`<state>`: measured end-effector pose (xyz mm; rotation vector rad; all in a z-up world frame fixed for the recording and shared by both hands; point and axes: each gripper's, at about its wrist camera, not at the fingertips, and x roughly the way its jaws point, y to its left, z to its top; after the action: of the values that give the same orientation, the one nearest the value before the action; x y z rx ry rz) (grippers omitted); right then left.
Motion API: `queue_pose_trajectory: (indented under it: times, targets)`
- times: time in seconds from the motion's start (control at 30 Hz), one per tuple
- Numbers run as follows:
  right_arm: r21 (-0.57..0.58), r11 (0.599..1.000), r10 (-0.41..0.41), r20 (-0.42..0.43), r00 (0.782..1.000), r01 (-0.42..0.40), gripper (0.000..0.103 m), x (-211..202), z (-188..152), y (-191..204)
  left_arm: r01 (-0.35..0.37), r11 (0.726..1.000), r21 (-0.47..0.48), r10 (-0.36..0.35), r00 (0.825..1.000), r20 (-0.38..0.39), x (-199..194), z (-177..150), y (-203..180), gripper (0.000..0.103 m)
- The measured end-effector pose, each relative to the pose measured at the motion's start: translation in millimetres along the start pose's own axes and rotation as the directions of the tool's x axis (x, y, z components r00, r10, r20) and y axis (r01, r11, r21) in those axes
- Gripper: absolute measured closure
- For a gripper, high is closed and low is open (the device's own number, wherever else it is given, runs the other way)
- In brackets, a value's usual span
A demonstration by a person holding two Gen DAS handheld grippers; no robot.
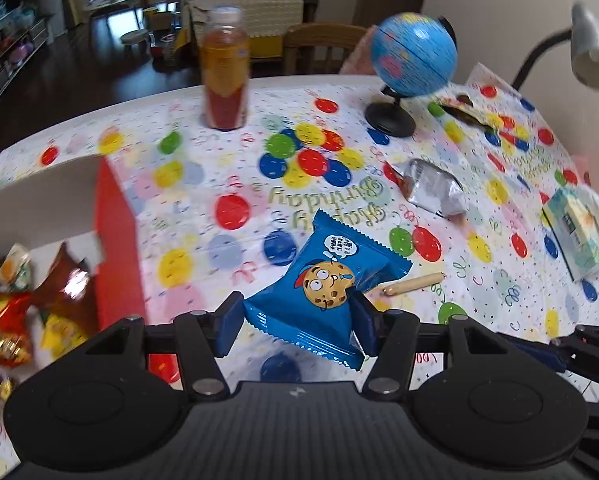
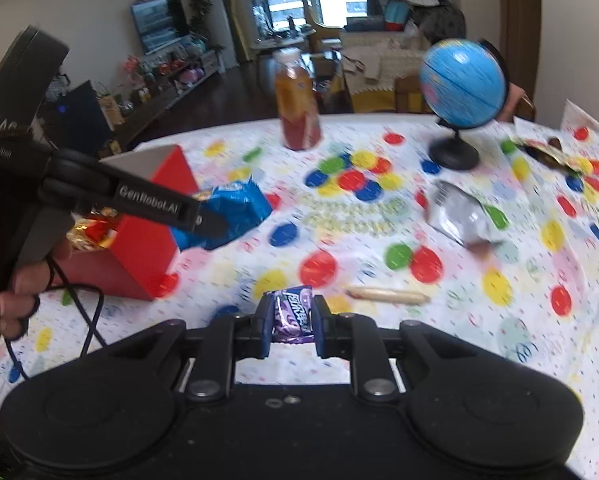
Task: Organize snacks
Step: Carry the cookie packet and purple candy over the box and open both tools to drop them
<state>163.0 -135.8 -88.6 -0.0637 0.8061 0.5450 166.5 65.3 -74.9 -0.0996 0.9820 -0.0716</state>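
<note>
My left gripper (image 1: 297, 320) is shut on a blue cookie packet (image 1: 327, 280) and holds it above the table, just right of the red box (image 1: 115, 240). The box holds several snack packets (image 1: 3, 320). From the right wrist view the left gripper (image 2: 207, 220) holds the same blue packet (image 2: 239, 208) beside the red box (image 2: 139, 256). My right gripper (image 2: 291, 320) is shut on a small purple snack packet (image 2: 293, 314) above the table. A silver packet (image 1: 431, 186) and a thin stick snack (image 1: 413, 282) lie on the balloon-print tablecloth (image 1: 219, 168).
A juice bottle (image 1: 224, 72) stands at the back of the table. A blue globe (image 1: 413, 56) on a black stand is at the back right. A dark wrapper (image 1: 465, 112) lies behind it. A tissue pack (image 1: 579, 232) lies at the right, with a desk lamp (image 1: 591, 52) above.
</note>
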Motion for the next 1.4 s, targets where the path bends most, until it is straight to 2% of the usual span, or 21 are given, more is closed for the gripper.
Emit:
queue_pose_trajectory:
  times: [0.4,0.77,1.1,1.4]
  targets:
    - [-0.117,0.992,0.049,0.044,0.998,-0.043,0.085,1,31,77,-0.056,0.990,-0.126,0.068,0.993,0.095,-69,-22,77,0.047]
    - [-0.200,0.977,0.083,0.044,0.996,-0.072,0.085,25,59,149,-0.094,0.970,-0.222,0.125,0.984,0.127,-104,-37,157,0.047]
    - [-0.242,0.966,0.096,0.026,0.995,-0.087,0.085,58,78,204,-0.134,0.949,-0.286,0.175,0.977,0.122,-119,-49,229,0.047]
    - [-0.240,0.968,0.078,-0.017,0.997,-0.080,0.085,100,86,234,-0.176,0.935,-0.309,0.208,0.975,0.075,-111,-58,281,0.047]
